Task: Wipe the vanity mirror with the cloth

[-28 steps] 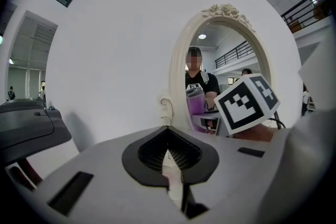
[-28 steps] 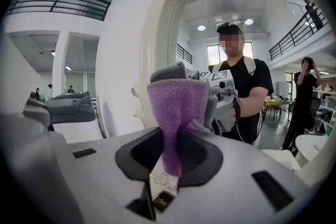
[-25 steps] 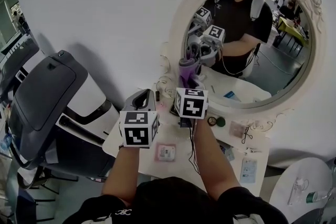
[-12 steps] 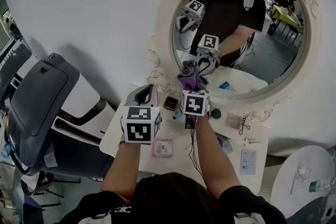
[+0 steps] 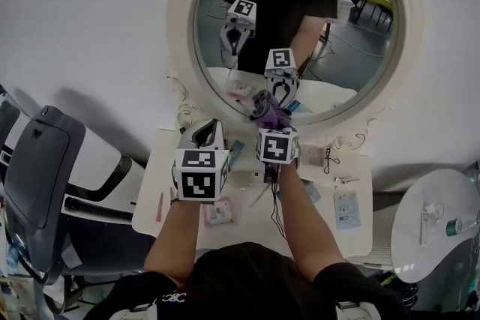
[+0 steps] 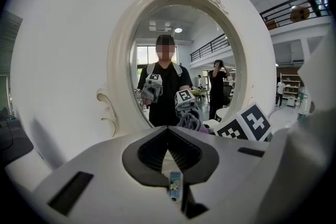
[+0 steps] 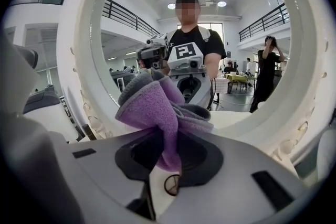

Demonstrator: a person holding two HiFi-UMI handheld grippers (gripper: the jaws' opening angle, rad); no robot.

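The round vanity mirror (image 5: pixel 300 19) in its ornate white frame (image 5: pixel 180 49) hangs on the wall above a small table. My right gripper (image 5: pixel 268 124) is shut on a bunched purple and grey cloth (image 5: pixel 267 111), held up just in front of the mirror's lower rim. I cannot tell whether it touches the glass. In the right gripper view the cloth (image 7: pixel 152 107) sticks up from the gripper (image 7: pixel 168 136) before the mirror (image 7: pixel 241 34). My left gripper (image 5: pixel 204 131) is shut and empty, lower and to the left. Its own view shows the gripper (image 6: pixel 167 131) facing the mirror (image 6: pixel 199 44).
The white vanity table (image 5: pixel 150 198) carries several small items, among them a pink packet (image 5: pixel 219 212) and a card (image 5: pixel 347 207). A grey chair (image 5: pixel 34 176) stands at the left. A round white side table (image 5: pixel 442 228) with a bottle is at the right.
The view has swung so the mirror now sits centred above my grippers. The right gripper and its cloth have come up in front of the mirror's lower rim. The left gripper stays low.
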